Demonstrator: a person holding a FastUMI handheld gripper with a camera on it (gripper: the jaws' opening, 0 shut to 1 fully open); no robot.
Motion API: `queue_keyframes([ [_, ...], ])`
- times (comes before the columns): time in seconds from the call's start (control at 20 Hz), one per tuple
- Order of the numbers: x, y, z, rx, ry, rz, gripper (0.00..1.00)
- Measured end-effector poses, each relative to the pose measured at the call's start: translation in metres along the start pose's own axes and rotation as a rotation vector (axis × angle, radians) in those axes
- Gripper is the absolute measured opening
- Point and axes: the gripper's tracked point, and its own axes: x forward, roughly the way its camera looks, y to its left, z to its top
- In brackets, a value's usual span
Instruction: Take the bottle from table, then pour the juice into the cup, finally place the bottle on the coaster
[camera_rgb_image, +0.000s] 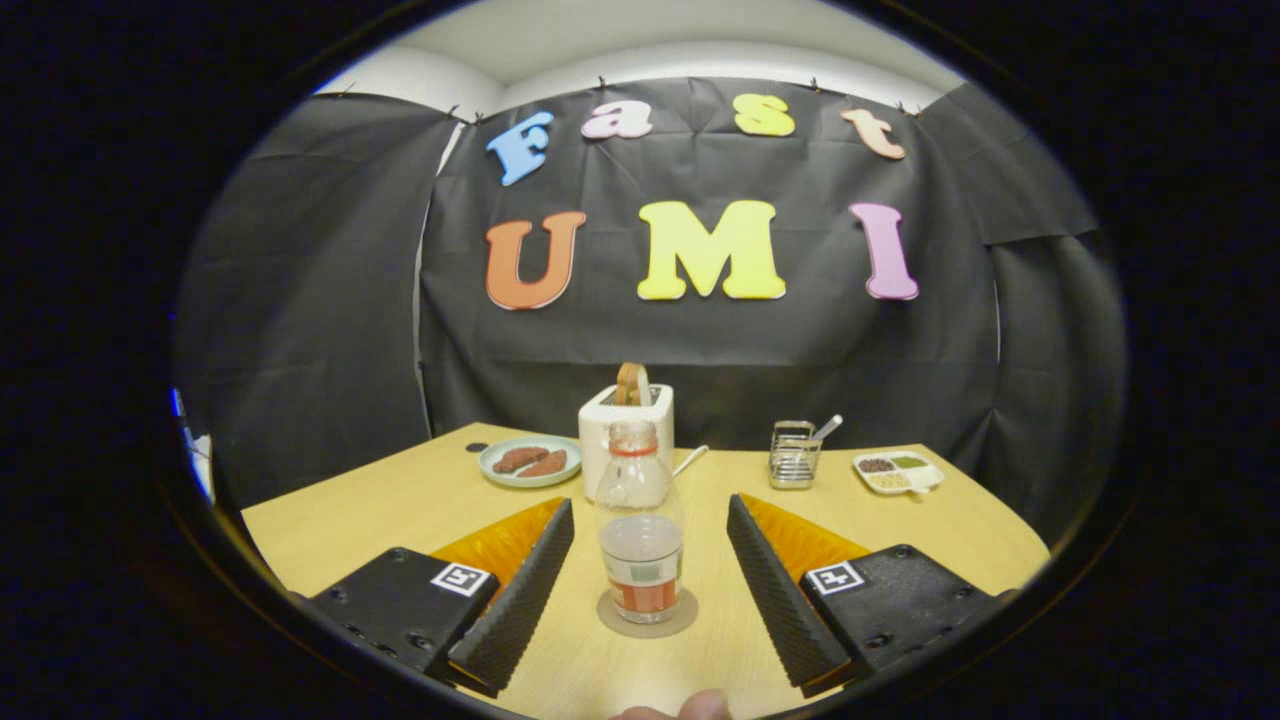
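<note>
A clear plastic bottle (640, 520) with a little pale juice in its lower part and a red band at the neck stands upright on a round brown coaster (646, 617). It stands between my two black ribbed fingers (520, 590), apart from both. My gripper (648, 585) is open, with a gap on each side of the bottle.
On the wooden table (350, 520) beyond the bottle: a white toaster (626, 425) with a slice of bread in it, a green plate (529, 461) with sausages, a wire basket (795, 455) and a small divided white dish (897, 472). A fingertip (700, 706) shows at the near edge.
</note>
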Motion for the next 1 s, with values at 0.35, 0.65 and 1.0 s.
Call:
queue_keyframes([
  [0.35,-0.113,-0.039,0.108,-0.094,-0.193,-0.137,0.99],
  [0.65,-0.207,-0.050,0.150,-0.044,-0.255,-0.183,0.99],
  [1.0,-0.269,-0.039,0.140,-0.025,-0.268,-0.188,0.98],
])
